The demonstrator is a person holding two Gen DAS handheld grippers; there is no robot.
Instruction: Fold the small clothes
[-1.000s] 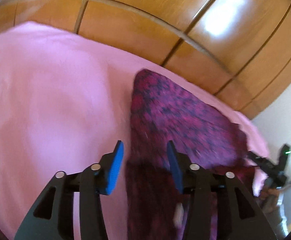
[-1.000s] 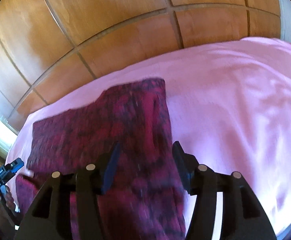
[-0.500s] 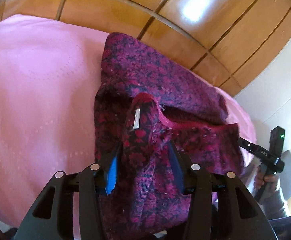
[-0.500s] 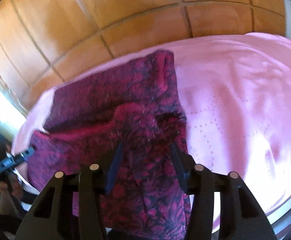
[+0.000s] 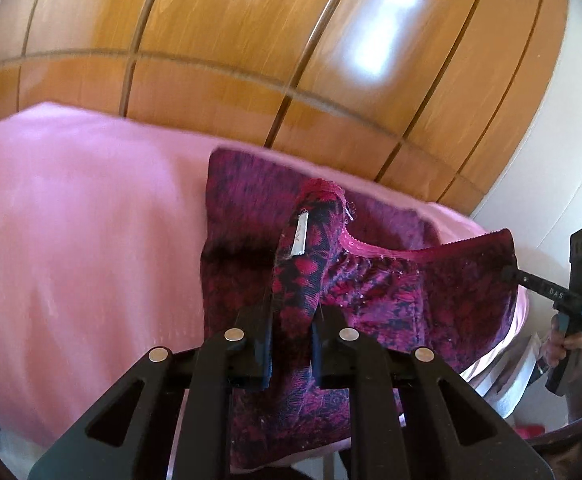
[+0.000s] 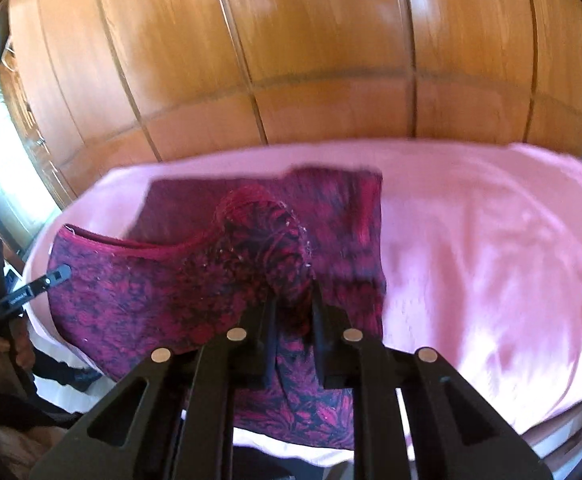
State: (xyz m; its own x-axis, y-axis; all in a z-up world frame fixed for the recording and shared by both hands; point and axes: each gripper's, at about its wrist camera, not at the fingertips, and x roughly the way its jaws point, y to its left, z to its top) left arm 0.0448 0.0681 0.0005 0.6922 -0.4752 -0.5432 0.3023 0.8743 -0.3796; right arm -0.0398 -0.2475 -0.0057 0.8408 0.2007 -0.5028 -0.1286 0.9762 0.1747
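- L hand-held gripper (image 5: 291,344) clamped on magenta floral garment (image 5: 371,292) waistband, white tag (image 5: 299,236) showing.
- R hand-held gripper (image 6: 294,340) clamped on same garment's edge.
- Garment raised over pink bed sheet (image 6: 491,248).

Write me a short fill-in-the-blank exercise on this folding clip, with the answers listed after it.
1. Both grippers are shut on the patterned magenta ____.
2. The garment rests partly on a ____ bedsheet.
3. The left gripper pinches the fabric near a small white ____.
4. Behind the bed stand ____ wardrobe panels; the right gripper faces them.

Answers: garment; pink; label; wooden
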